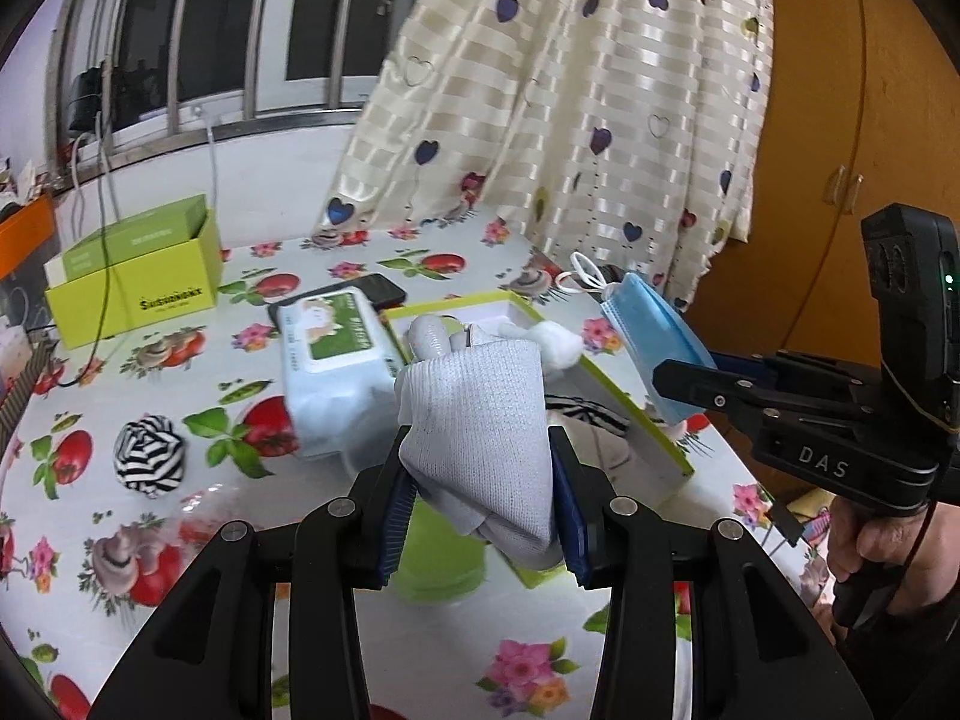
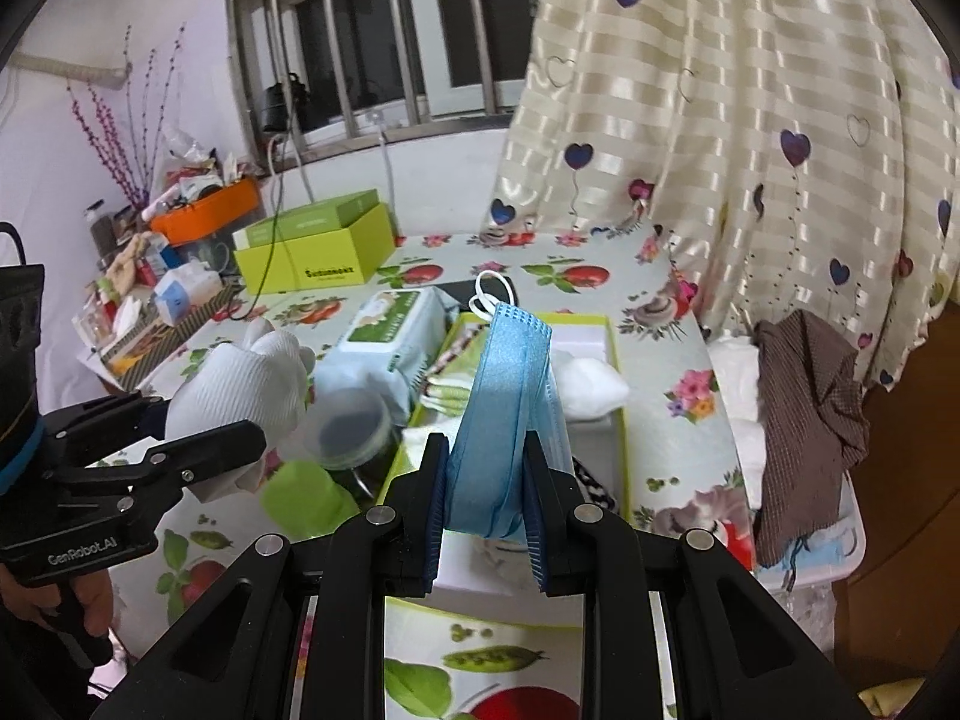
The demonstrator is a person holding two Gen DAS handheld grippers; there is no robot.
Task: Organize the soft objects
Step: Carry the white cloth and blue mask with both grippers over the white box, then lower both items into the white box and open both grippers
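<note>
1. Above the worktop [image 1: 336, 252] with its fruit-and-flower cover, the left tool [image 1: 483, 480] is clamping a white knitted glove [image 1: 474, 420] between its blue pads, the glove's fingers pointing away from the camera.
2. Beside it, the right tool [image 2: 486, 483] is gripping a stack of blue face masks [image 2: 507, 384] on edge, their white ear loops [image 2: 492, 294] sticking up at the far end.
3. Beneath both tools, an open lime-edged box [image 2: 618, 396] is lying on the worktop, holding white cotton wads [image 2: 591, 381] and some striped fabric.
4. Just left of that box, a pack of wet wipes [image 1: 339, 372] is resting partly over a dark phone [image 1: 384, 291].
5. Further left, a rolled black-and-white striped cloth [image 1: 150, 450] is sitting alone on the cover.
6. At the far left, a second lime-green box [image 1: 138, 282] is standing open near the window wall.
7. A hand [image 1: 876, 540] is holding the right tool's handle.
</note>
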